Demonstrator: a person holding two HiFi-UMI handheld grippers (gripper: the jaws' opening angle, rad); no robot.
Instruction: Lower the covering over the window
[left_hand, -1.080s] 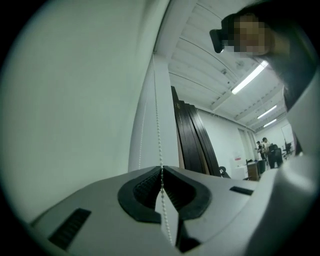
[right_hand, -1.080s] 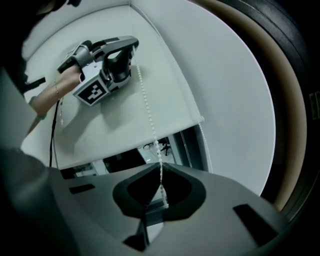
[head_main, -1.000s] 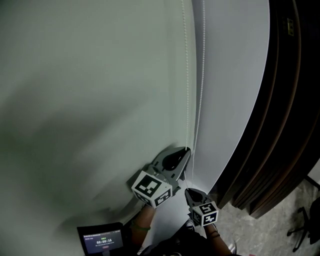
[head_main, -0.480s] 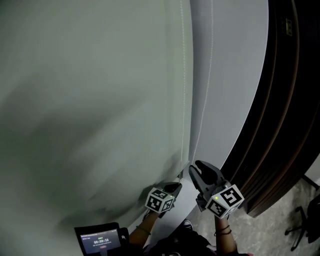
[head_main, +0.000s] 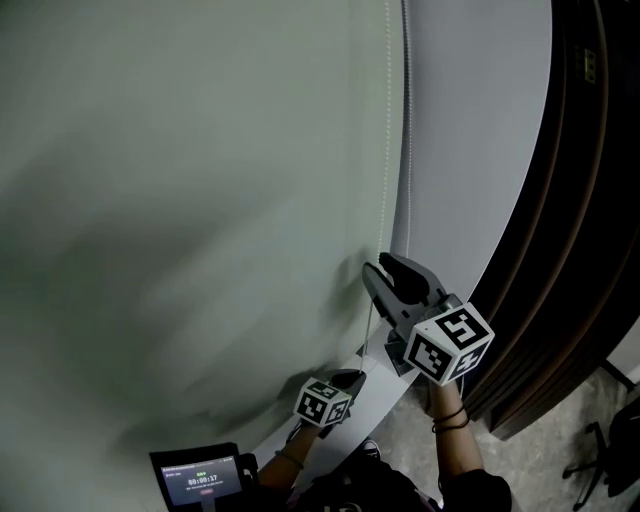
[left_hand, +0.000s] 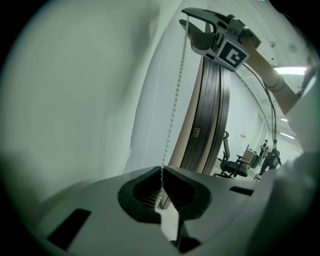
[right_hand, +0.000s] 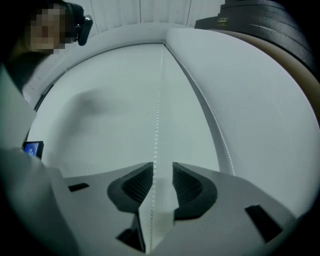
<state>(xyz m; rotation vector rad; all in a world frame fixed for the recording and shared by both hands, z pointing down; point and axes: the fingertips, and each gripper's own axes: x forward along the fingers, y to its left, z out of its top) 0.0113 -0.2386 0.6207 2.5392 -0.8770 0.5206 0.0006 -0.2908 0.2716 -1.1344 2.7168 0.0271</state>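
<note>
Head view: the blind (head_main: 200, 200) fills the left and middle as a pale sheet that reaches down past both grippers.
Small screen (head_main: 200, 478): lit, at the bottom left edge, below the blind.
Left gripper (head_main: 348, 377): held low near the person's body, forearm reaching up from below, jaws pointing upward along the blind.
Left claw: in the left gripper view (left_hand: 161, 171) the ribbed pads are clamped together on the bead chain (left_hand: 174, 110), which rises taut from them.
Bead chain in the head view (head_main: 387, 130): hangs along the blind's right edge, a second strand just beside it.
Right gripper (head_main: 380, 264): raised above the left one, wrist bent back, marker cube toward the camera.
Right claw: in the right gripper view (right_hand: 162, 170) the jaws are opening; the chain (right_hand: 157, 120) runs between the pads, untouched by either.
Dark curved panels (head_main: 580, 250): stand right of the blind.
Change: a second ago the left gripper was the upper one on the chain; now it is the lower, and the right has climbed above it.
</note>
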